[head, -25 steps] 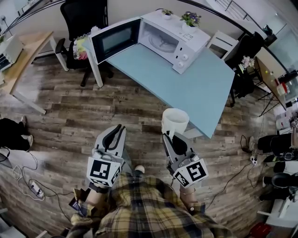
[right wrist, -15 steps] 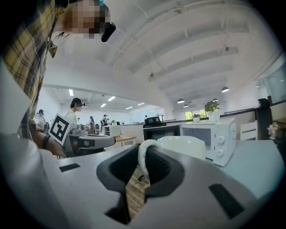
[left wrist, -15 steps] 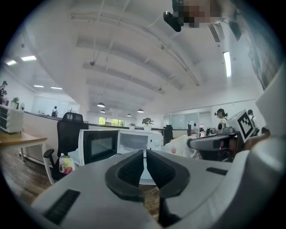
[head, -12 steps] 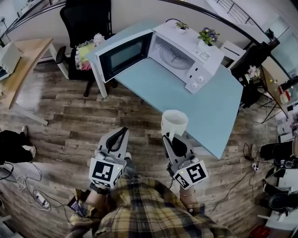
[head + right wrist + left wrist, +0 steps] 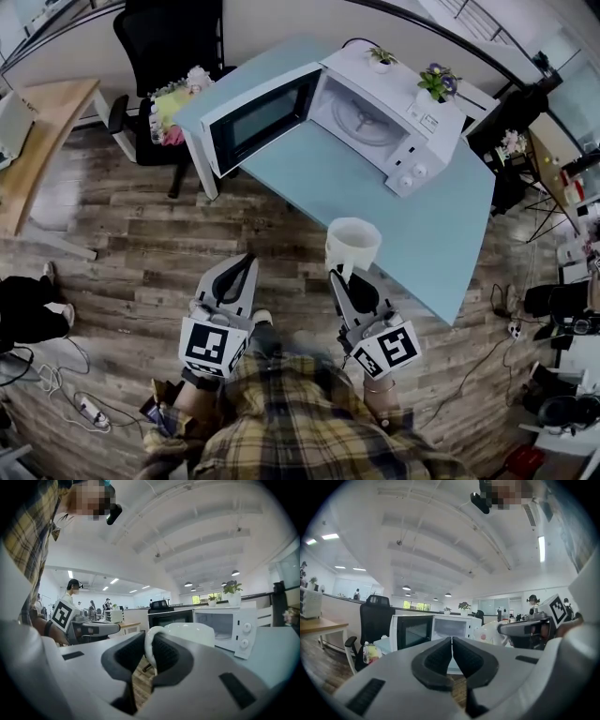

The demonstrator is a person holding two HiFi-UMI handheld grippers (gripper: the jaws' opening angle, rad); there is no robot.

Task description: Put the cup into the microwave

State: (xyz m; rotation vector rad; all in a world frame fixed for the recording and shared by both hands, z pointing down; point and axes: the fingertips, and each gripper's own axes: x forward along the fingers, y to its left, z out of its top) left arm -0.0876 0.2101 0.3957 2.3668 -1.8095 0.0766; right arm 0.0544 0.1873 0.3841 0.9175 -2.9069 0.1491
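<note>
Two grippers stick out in front of a plaid shirt (image 5: 300, 412), side by side above a wood floor (image 5: 122, 234). The left gripper (image 5: 247, 259) has its jaws pressed together with nothing between them. The right gripper (image 5: 337, 274) is clamped on the handle of a white cup (image 5: 352, 246), which sits upright just past the jaw tips. From the head view the cup hangs in the air at the near edge of a light blue table (image 5: 375, 202), well apart from the microwave (image 5: 384, 117). The white microwave stands at the table's far end with its door (image 5: 258, 117) swung wide open to the left, showing the glass plate inside. Two small potted plants (image 5: 437, 82) stand on its top. Beyond the door is a black office chair (image 5: 169, 37).
</note>
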